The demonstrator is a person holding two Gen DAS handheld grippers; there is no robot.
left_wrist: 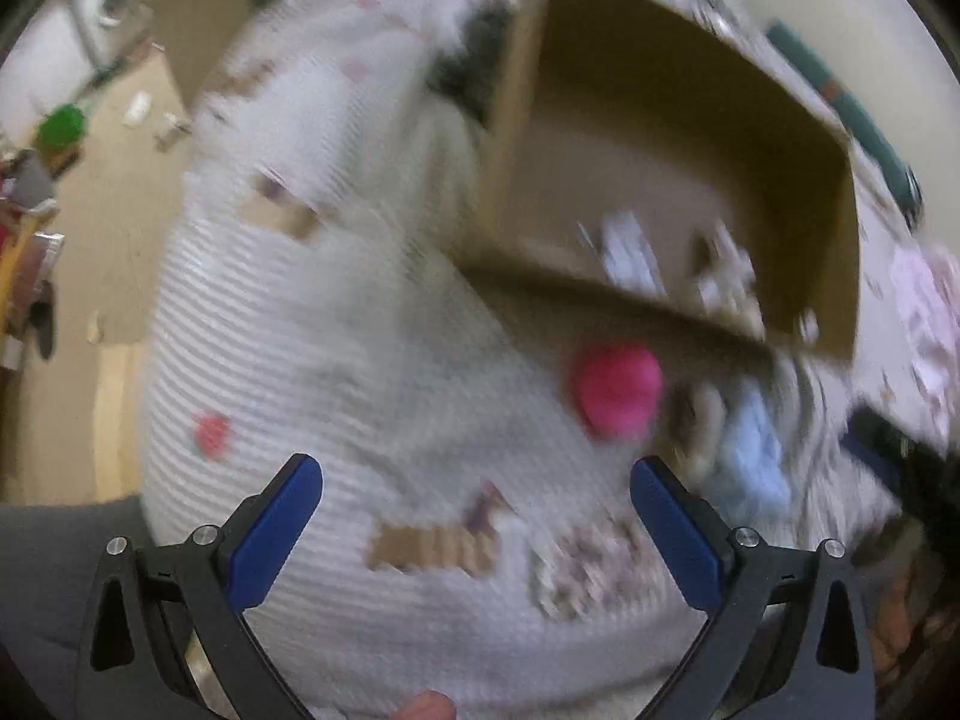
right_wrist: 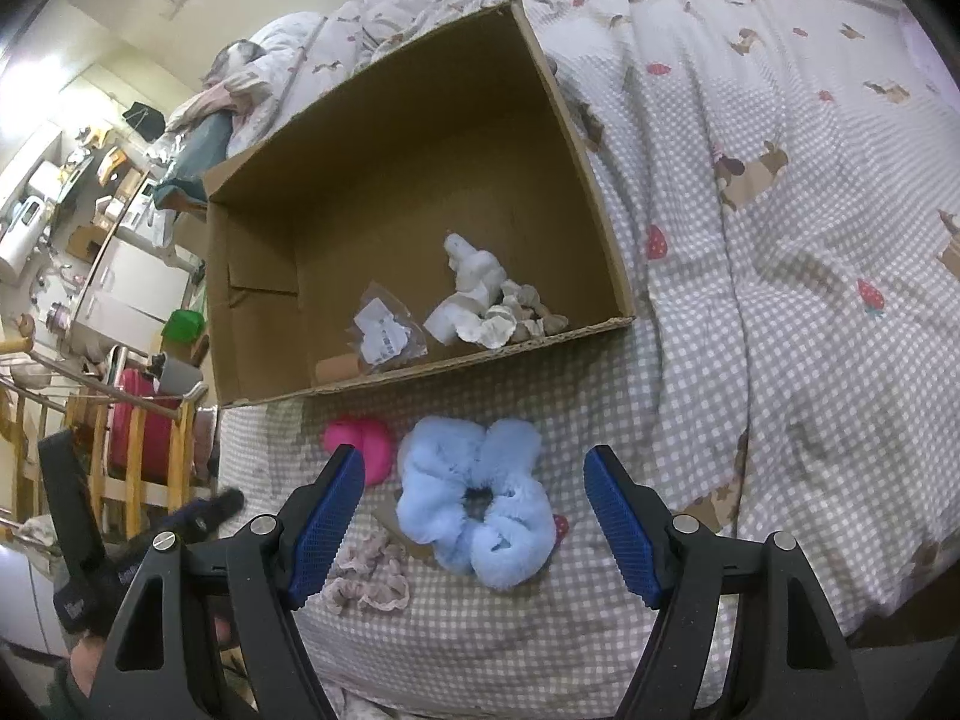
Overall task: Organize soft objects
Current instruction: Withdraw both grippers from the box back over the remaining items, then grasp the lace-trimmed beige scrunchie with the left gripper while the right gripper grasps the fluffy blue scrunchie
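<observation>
Right gripper (right_wrist: pixel 474 516) is wide open w/ nothing in it, just above the fluffy blue scrunchie (right_wrist: pixel 477 501) on the checked bed cover (right_wrist: pixel 780 300). Pink soft toy (right_wrist: pixel 360 444) sits just left of the scrunchie, a small pale scrunchie (right_wrist: pixel 369 579) near it. Cardboard box (right_wrist: pixel 258 276) behind holds white soft bits (right_wrist: pixel 480 300) and a plastic bag (right_wrist: pixel 384 333). Left gripper (left_wrist: pixel 477 483) is wide open too, empty, blurry, over the cover.

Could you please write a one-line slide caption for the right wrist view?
Open right gripper poised above a blue scrunchie on the checked bedspread, in front of a cardboard box.
</observation>
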